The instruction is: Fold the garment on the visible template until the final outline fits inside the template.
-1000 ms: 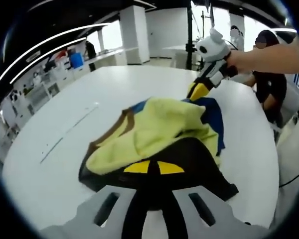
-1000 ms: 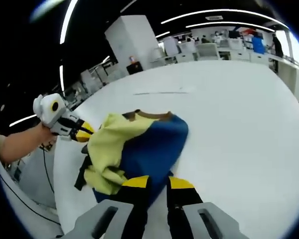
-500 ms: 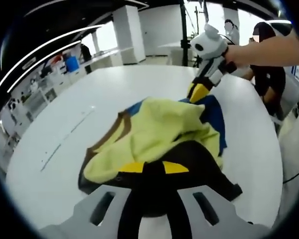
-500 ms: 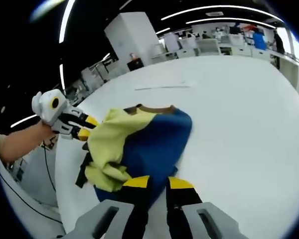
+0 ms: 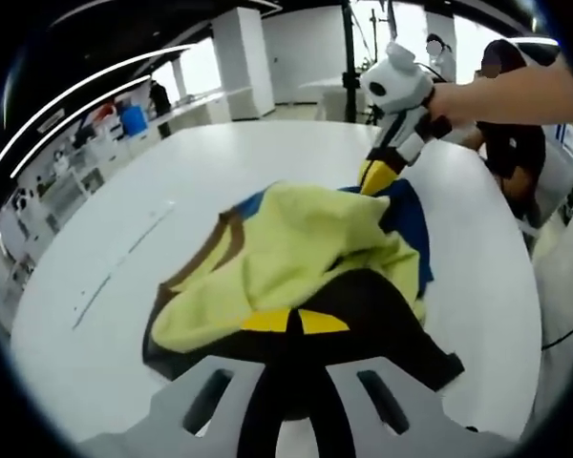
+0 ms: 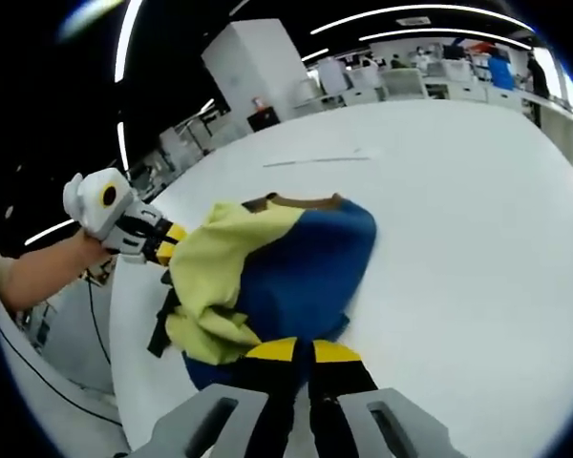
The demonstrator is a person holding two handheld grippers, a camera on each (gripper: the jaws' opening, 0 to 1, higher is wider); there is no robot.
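Early stage, by the look of it. Garment bunched in a loose heap on the white table — yellow, blue and black panels overlapping, brown-trimmed neckline turned toward the far side in the right gripper view. No clean fold edge anywhere. No flat rectangular outline. Faint thin lines on the tabletop beyond the heap, possibly the template marking; too faint to confirm, and the heap lying well apart from them. Left to do, as a judgement: spread flat, align to the template, then fold in — basically everything.

Left gripper low at the near edge of the heap in the left gripper view, yellow-tipped jaws closed together with black fabric pinched between — clamped on the garment. Seen from the other side in the right gripper view, coming in from the left, held by a hand with bare forearm, tips at the yellow edge.

Right gripper likewise clenched, jaws pressed together on the blue panel at the near edge. In the left gripper view angled down steeply from upper right, tips buried at the blue/yellow seam, hand gripping the handle behind.

Both grips on opposite sides of the heap, arms roughly facing each other across it.
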